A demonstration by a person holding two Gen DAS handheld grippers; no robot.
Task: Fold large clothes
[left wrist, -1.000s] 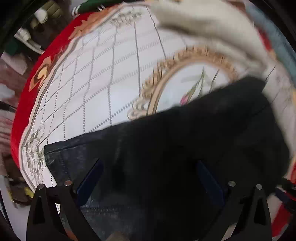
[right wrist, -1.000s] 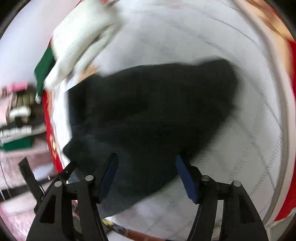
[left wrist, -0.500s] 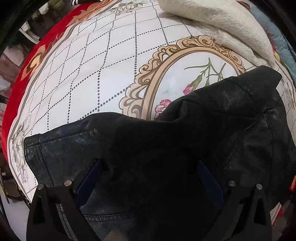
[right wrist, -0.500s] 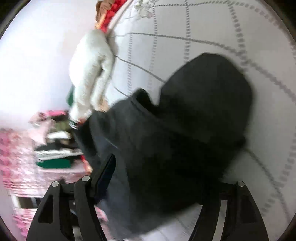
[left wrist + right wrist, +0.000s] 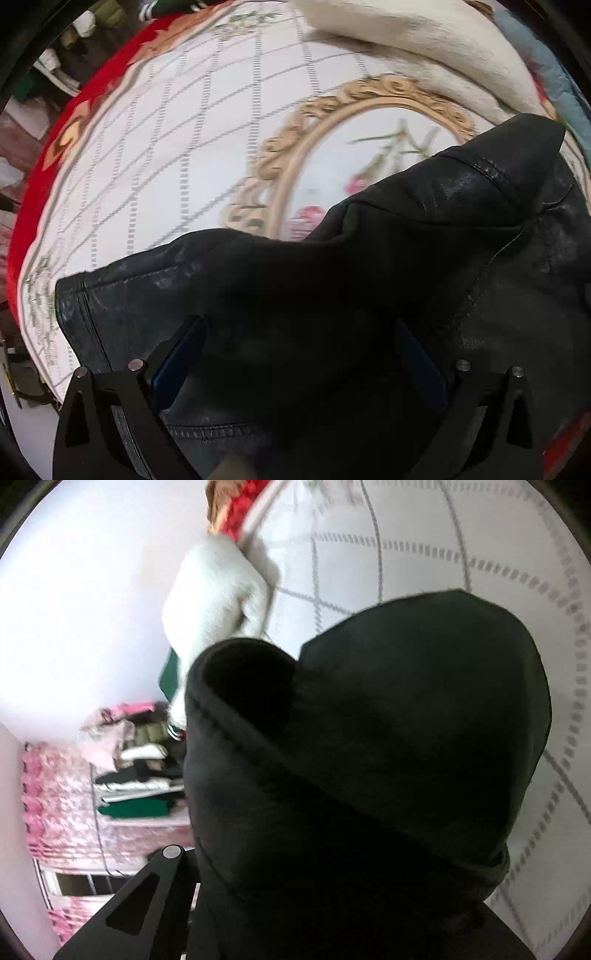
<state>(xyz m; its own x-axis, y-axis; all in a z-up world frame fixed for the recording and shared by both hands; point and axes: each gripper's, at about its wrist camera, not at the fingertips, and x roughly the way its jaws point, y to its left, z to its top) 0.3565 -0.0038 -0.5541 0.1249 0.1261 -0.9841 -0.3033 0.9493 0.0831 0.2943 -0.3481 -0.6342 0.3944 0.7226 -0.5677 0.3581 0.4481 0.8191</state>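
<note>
1. The black leather jacket [image 5: 369, 295] lay on the patterned bedspread [image 5: 166, 147], its long axis running from 8 to 2 o'clock.
2. A cream garment [image 5: 424, 40] sat at 1 o'clock.
3. The left tongs [image 5: 299, 354] stood apart over the jacket; the right tongs [image 5: 332, 904] were buried in it, state unclear.

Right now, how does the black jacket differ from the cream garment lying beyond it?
The black jacket is dark, slightly glossy and stitched at its seams; the cream garment is pale, matte and fuzzy. The jacket lies bunched near the left gripper, whose jaws are open; the cream garment lies at the far edge. Both rest on the patterned bedspread.
</note>
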